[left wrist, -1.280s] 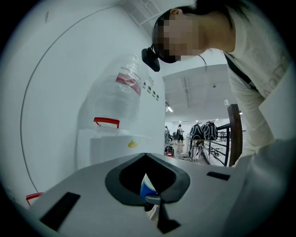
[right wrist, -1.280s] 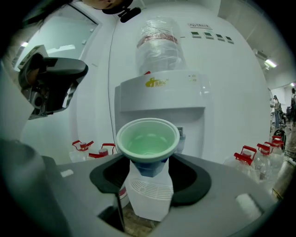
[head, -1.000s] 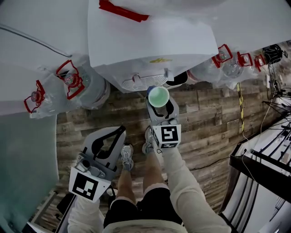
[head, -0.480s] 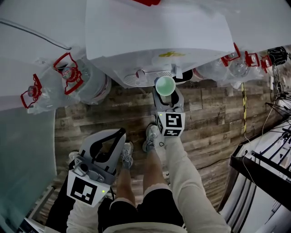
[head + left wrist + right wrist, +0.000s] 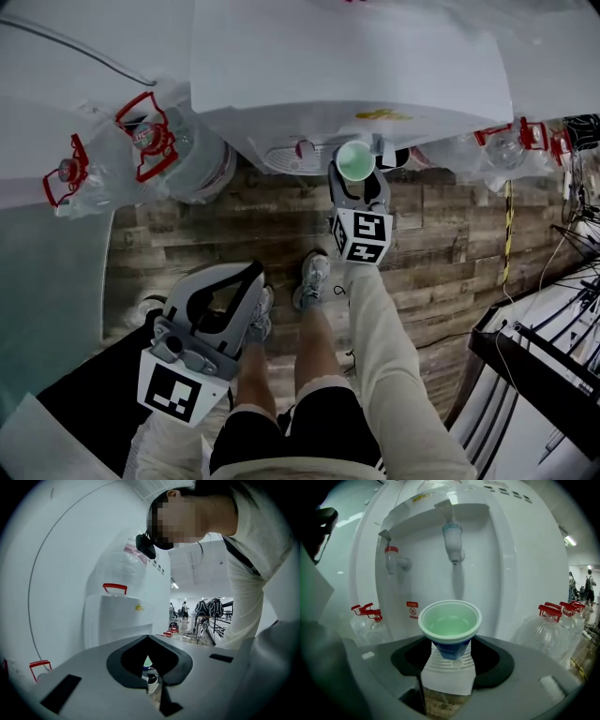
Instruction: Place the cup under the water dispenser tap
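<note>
Head view and both gripper views: cup arriving at the tap. White water dispenser (image 5: 347, 84) fills the far side, standing on a wooden plank floor (image 5: 441, 234). Clear plastic water bottles with red handles (image 5: 178, 155) flank it left and right. Left gripper (image 5: 255, 270) hangs near the person's legs, jaws tip to tip with nothing between them. Right gripper (image 5: 449, 663) clamps the blue lower wall of a green-lined plastic cup (image 5: 450, 620), which is upright at the mouth of the dispenser's recess. Blue-collared tap (image 5: 453, 541) hangs above and slightly beyond the cup, and a red-collared tap (image 5: 395, 559) sits to its left. Judged progress: the carry is nearly complete. What is left is to bring the cup squarely beneath the spout, set it down and release it.
</note>
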`<state>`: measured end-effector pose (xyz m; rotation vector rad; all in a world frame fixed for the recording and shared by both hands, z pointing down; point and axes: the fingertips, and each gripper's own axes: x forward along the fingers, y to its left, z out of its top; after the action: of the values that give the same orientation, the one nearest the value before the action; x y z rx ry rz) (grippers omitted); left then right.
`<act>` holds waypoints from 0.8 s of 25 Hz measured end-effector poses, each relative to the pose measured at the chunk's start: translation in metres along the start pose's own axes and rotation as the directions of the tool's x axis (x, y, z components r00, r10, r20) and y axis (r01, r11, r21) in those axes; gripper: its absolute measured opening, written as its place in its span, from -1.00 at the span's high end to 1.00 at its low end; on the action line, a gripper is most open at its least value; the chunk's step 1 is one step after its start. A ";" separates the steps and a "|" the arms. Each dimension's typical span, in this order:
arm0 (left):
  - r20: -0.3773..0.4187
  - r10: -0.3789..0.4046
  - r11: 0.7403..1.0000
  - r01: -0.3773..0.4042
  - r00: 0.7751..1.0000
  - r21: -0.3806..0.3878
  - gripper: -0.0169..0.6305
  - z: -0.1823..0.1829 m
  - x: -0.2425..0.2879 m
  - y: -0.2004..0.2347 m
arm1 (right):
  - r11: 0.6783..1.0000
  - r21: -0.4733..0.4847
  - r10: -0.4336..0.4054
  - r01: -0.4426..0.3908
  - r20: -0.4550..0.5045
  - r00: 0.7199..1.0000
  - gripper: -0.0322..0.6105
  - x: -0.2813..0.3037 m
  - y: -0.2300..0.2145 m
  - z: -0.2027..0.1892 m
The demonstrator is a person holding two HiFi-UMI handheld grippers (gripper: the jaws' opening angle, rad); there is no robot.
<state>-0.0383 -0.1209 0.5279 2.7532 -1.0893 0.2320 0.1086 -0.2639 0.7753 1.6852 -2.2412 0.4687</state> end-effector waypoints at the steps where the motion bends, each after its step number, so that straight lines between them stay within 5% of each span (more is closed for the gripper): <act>1: 0.000 0.004 1.000 -0.004 1.000 -0.002 0.93 0.000 0.000 0.001 | 1.000 -0.001 0.001 -0.001 -0.007 1.000 0.08 0.002 -0.001 -0.002; 20: -0.020 0.032 0.999 -0.032 0.999 -0.017 0.93 -0.010 0.005 0.007 | 0.999 0.032 0.004 -0.001 -0.095 0.996 0.08 0.021 -0.014 -0.024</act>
<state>-0.0407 -0.1273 0.5392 2.7139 -1.1260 0.2522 0.1175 -0.2751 0.8068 1.6398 -2.1802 0.5761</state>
